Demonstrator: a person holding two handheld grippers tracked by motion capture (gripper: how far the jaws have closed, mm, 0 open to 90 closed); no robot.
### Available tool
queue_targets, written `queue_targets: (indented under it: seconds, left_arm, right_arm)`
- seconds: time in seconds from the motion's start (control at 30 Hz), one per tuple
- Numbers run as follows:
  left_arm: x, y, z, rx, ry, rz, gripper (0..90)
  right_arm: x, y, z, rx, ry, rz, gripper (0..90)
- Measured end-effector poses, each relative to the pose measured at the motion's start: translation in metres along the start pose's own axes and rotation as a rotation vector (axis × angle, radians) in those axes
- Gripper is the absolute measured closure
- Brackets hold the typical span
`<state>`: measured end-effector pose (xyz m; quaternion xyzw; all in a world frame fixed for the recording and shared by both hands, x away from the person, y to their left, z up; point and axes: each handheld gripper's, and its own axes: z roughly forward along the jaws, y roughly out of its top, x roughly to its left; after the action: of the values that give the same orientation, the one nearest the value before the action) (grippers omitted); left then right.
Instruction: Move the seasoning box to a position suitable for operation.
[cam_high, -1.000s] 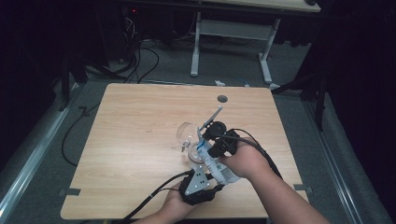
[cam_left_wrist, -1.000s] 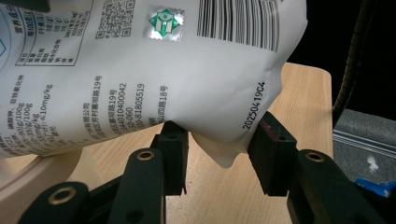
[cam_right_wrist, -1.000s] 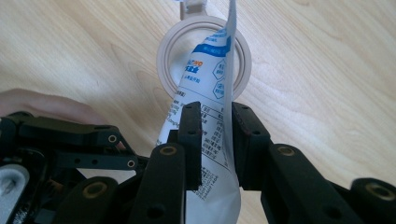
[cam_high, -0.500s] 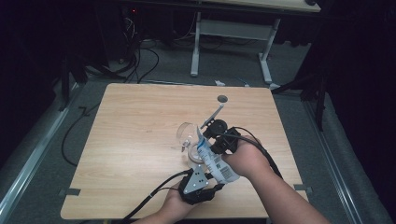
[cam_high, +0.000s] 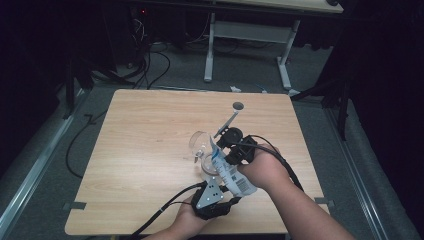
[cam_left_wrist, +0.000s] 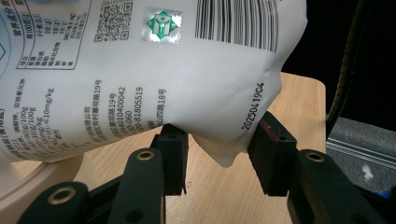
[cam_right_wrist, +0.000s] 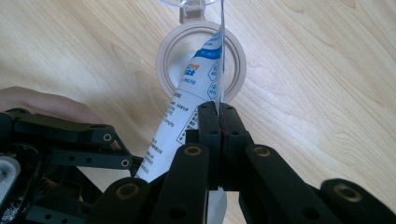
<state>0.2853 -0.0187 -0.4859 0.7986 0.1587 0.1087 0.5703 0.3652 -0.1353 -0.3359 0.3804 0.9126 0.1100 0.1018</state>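
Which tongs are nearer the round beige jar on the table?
Right. The right tongs, shut on the white pouch, sit just above the jar; the left tongs hold the pouch's bottom, farther back.

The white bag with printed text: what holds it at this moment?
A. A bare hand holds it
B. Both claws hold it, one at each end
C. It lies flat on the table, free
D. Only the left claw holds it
B: the right claw is shut on the bag's thin edge above the round jar, and the left claw presses its bottom corner.
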Motion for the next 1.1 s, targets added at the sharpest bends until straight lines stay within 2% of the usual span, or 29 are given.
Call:
queue_targets:
  seconds: [0.23, 0.83, 1.1]
  left_arm:
    - [-0.0003, -0.0004, -0.0018, 0.001, 0.005, 0.002, 60.1]
    - [-0.0001, 0.0024, -0.0055, -0.015, 0.002, -0.009, 59.9]
    - [0.0001, 0.0019, -0.0037, -0.001, 0.003, -0.008, 59.5]
  right_arm:
    - [-0.0007, 0.0015, 0.0002, 0.005, 0.020, 0.004, 90.0]
    - [0.0011, 0.0068, -0.0042, 0.012, 0.020, -0.016, 90.0]
    - [0.0004, 0.0057, -0.0002, 0.012, 0.025, -0.013, 90.0]
